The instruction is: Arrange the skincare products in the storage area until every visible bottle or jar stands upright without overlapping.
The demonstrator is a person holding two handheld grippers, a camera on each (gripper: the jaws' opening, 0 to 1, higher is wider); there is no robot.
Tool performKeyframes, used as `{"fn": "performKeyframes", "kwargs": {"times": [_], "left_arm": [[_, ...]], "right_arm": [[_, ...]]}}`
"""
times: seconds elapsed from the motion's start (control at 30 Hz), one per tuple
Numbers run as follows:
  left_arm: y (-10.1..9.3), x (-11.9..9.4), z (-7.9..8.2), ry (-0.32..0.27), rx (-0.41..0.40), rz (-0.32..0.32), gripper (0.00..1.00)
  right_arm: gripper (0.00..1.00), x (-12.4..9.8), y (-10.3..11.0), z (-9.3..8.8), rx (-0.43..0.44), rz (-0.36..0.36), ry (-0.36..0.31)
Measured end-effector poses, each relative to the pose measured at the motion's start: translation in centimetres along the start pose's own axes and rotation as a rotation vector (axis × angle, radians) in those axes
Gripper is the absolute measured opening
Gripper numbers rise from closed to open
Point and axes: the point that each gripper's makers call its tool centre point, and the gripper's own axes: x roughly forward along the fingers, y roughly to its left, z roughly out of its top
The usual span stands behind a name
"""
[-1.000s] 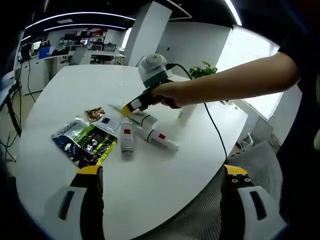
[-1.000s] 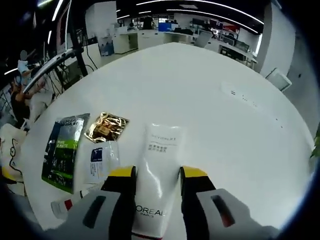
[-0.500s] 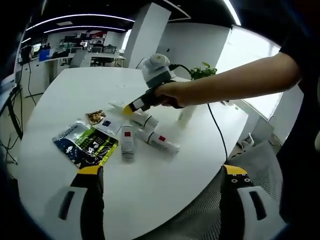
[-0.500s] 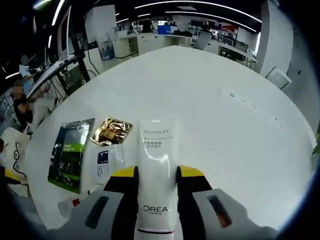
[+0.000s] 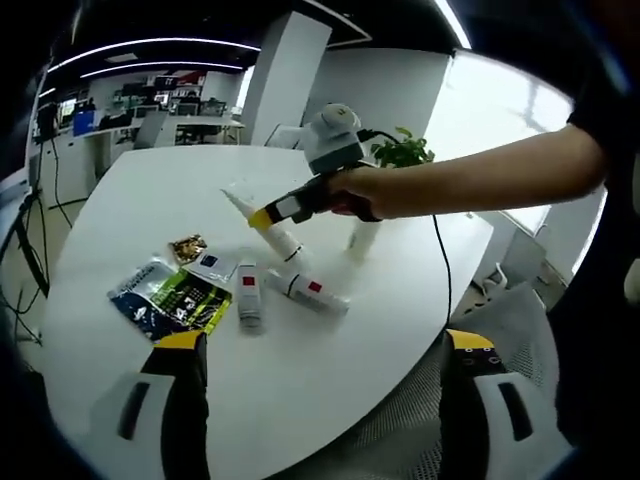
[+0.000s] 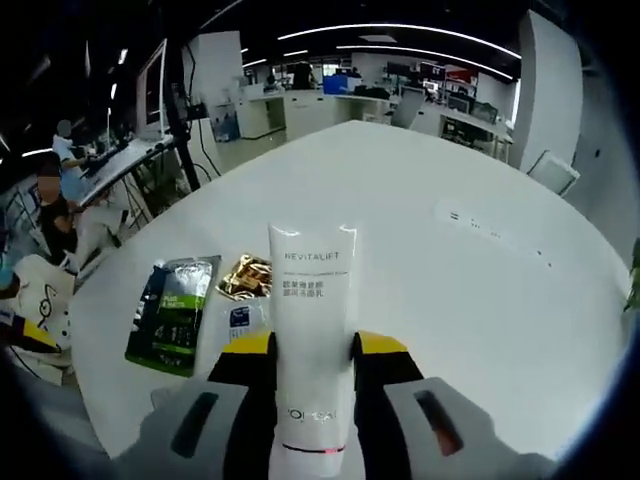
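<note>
My right gripper [image 6: 312,350] is shut on a white L'Oreal Revitalift tube [image 6: 310,295] and holds it off the white round table [image 6: 430,270], its flat end pointing away. In the left gripper view a hand holds that right gripper [image 5: 263,214] with the tube [image 5: 280,240] tilted over the pile. Two white tubes [image 5: 247,295] [image 5: 308,292] with red marks lie flat on the table [image 5: 110,200]. A white bottle [image 5: 362,238] stands upright behind them. My left gripper [image 5: 325,350] hangs open near the table's front edge, nothing between its jaws.
A green sachet [image 5: 172,298], a gold sachet [image 5: 187,246] and a small blue-and-white sachet [image 5: 211,265] lie left of the tubes; the same sachets [image 6: 175,310] [image 6: 247,277] [image 6: 243,318] lie under the held tube. A black cable [image 5: 438,265] crosses the table's right side. A plant [image 5: 400,150] stands behind.
The right gripper closed on the Revitalift tube that lay flat between its jaws and raised it off the table. The left gripper stayed open and hardly moved.
</note>
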Motion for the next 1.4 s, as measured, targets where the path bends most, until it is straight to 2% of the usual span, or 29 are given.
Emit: {"fn": "performKeyframes", "kwargs": {"times": [0.23,0.6,0.73,0.83,1.0,1.13,1.4], "left_arm": [[-0.8,-0.4,0.9,-0.016,0.029,0.001,0.88],[-2.2,-0.6,2.0,-0.033,0.057,0.001,0.87],[-2.7,-0.5,2.7,-0.043,0.065,-0.003,0.87],[-3.2,-0.3,3.8,-0.06,0.072,-0.007,0.87],[-4.1,-0.3,5.9,-0.092,0.087,-0.009,0.87],[-4.4,-0.3,6.7,-0.109,0.096,-0.006,0.87],[-4.7,-0.4,7.9,-0.132,0.091,-0.004,0.86]], "right_arm": [[0.28,-2.7,0.3,0.4,0.001,0.008,-0.061],[0.28,-6.9,0.6,0.0,-0.008,0.014,-0.114],[0.27,-8.5,0.9,0.6,-0.012,0.026,-0.139],[0.27,-10.4,1.3,2.1,-0.035,0.036,-0.178],[0.27,-11.6,0.6,4.4,-0.097,0.026,-0.209],[0.27,-12.9,0.0,6.3,-0.092,0.025,-0.246],[0.27,-15.4,-0.7,9.8,-0.142,0.011,-0.277]]}}
